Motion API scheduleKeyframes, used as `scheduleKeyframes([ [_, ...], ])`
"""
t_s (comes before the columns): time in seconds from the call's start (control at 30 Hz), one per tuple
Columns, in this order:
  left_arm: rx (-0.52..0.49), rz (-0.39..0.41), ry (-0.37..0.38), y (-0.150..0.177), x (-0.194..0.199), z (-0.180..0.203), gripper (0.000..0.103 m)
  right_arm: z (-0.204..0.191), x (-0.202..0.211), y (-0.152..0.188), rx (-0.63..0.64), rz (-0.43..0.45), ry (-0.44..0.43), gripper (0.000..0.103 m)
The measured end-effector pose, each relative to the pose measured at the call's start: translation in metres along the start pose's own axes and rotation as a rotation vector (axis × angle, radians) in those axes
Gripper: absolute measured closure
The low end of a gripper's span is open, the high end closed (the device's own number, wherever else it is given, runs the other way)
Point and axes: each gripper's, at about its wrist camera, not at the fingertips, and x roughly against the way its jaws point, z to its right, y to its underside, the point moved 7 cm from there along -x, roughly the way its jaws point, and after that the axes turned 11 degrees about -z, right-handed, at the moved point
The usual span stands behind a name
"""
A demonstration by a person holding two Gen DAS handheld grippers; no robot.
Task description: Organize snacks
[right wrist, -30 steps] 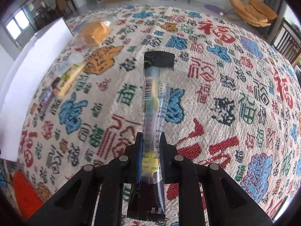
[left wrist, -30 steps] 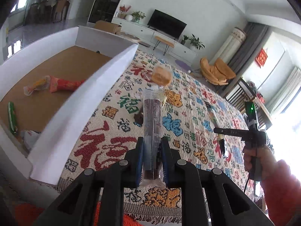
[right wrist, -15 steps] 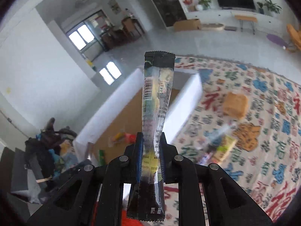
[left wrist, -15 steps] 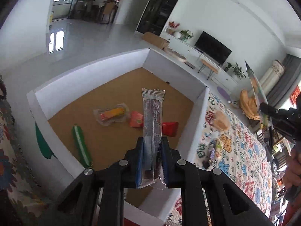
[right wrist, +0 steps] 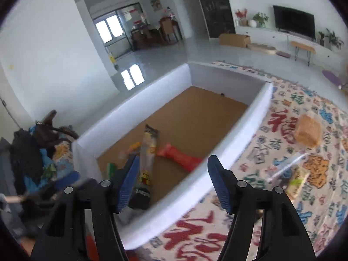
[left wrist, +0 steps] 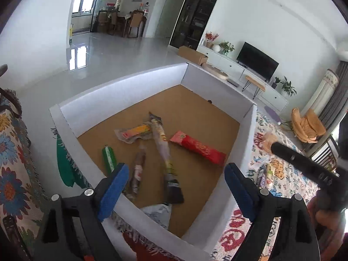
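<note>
Left gripper (left wrist: 174,187) and right gripper (right wrist: 171,179), each with jaws spread wide and empty, above the white-walled box (left wrist: 121,82). On its brown floor: a dark brown snack bar (left wrist: 137,171), a long clear-wrapped snack stick (left wrist: 163,150) crossing beside it, and a red packet (left wrist: 198,148). More snacks (right wrist: 307,130) lie on the patterned cloth (right wrist: 282,119).

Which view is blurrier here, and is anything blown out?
Right wrist: motion blur smears the box wall, the cloth and its snacks; tongs stay sharp. Left wrist: mostly crisp, the brown stick slightly soft. Both: heavy fisheye bending, dark corners; only windows and floor reflections blow out.
</note>
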Motion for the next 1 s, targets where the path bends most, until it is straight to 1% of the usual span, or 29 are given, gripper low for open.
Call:
scheduleKeyframes([
  [0.07,-0.035,0.006,0.055,0.011,0.009,0.023,0.014,0.045,0.009,0.025,-0.020,0.013,0.100,0.028],
  [0.13,-0.103,0.002,0.106,0.023,0.014,0.059,0.013,0.103,0.017,0.056,-0.076,0.001,0.211,0.028],
  [0.2,-0.187,-0.008,0.140,0.038,0.018,0.101,0.010,0.166,0.023,0.092,-0.176,-0.040,0.323,0.028],
  [0.27,-0.273,-0.022,0.169,0.057,0.016,0.141,0.002,0.227,0.033,0.129,-0.291,-0.083,0.408,0.028],
  [0.3,-0.310,-0.037,0.182,0.065,0.012,0.160,0.001,0.251,0.039,0.144,-0.336,-0.087,0.443,0.028],
  [0.37,-0.371,-0.085,0.191,0.084,-0.007,0.193,0.001,0.290,0.053,0.168,-0.386,-0.078,0.518,0.028],
  [0.43,-0.413,-0.128,0.167,0.101,-0.039,0.214,0.001,0.316,0.062,0.182,-0.408,-0.079,0.578,0.028],
  [0.5,-0.427,-0.162,0.096,0.116,-0.070,0.227,0.001,0.331,0.063,0.190,-0.425,-0.080,0.578,0.028],
  [0.57,-0.430,-0.188,0.018,0.128,-0.100,0.230,0.001,0.335,0.060,0.195,-0.436,-0.072,0.537,0.028],
  [0.63,-0.425,-0.201,-0.044,0.134,-0.122,0.224,0.001,0.335,0.063,0.198,-0.447,-0.051,0.522,0.021],
  [0.7,-0.424,-0.188,-0.067,0.143,-0.133,0.212,0.001,0.337,0.062,0.198,-0.449,-0.060,0.529,0.018],
  [0.77,-0.418,-0.229,-0.102,0.148,-0.142,0.204,0.002,0.337,0.060,0.199,-0.453,-0.069,0.546,0.014],
  [0.83,-0.404,-0.226,-0.079,0.146,-0.142,0.201,0.001,0.337,0.062,0.201,-0.463,-0.066,0.538,0.012],
  [0.9,-0.386,-0.244,-0.085,0.146,-0.147,0.196,0.001,0.337,0.061,0.200,-0.463,-0.067,0.536,0.012],
  [1.0,-0.392,-0.236,-0.106,0.146,-0.147,0.196,0.001,0.336,0.061,0.202,-0.461,-0.069,0.539,0.011],
])
